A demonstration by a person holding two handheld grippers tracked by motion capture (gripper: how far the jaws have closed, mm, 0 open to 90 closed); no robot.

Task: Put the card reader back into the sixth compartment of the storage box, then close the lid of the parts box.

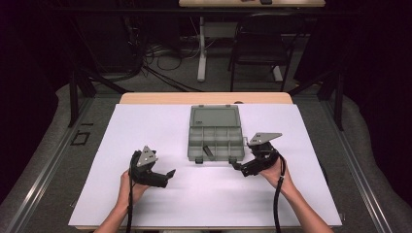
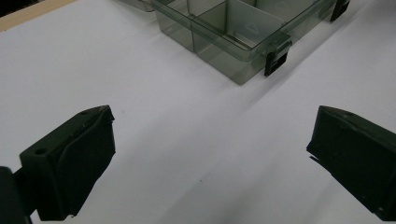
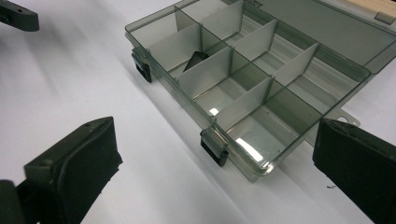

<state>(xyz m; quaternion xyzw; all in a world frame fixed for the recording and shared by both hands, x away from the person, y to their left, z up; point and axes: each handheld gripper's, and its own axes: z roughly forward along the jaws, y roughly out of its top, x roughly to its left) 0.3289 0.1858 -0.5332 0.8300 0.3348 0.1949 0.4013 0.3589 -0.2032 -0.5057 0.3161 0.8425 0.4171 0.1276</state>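
Observation:
A clear grey compartment box (image 1: 215, 141) lies open in the middle of the white sheet, its lid (image 1: 214, 117) folded back flat on the far side. A small dark piece (image 3: 196, 60) sits in one of the near compartments. Two black latches (image 3: 215, 147) hang on the box's front edge. My right gripper (image 1: 240, 167) is at the box's near right corner, open, with nothing between its jaws (image 3: 215, 172). My left gripper (image 1: 167, 178) rests lower left of the box, pointing right, open and empty (image 2: 210, 158). One of its jaws (image 3: 18, 16) shows in the right gripper view.
A white sheet (image 1: 145, 204) covers the table, with a wooden strip (image 1: 145, 98) bare at the far edge. Beyond the table stand a black chair (image 1: 262, 43), a white table leg (image 1: 201, 48) and cables on the floor (image 1: 160, 58).

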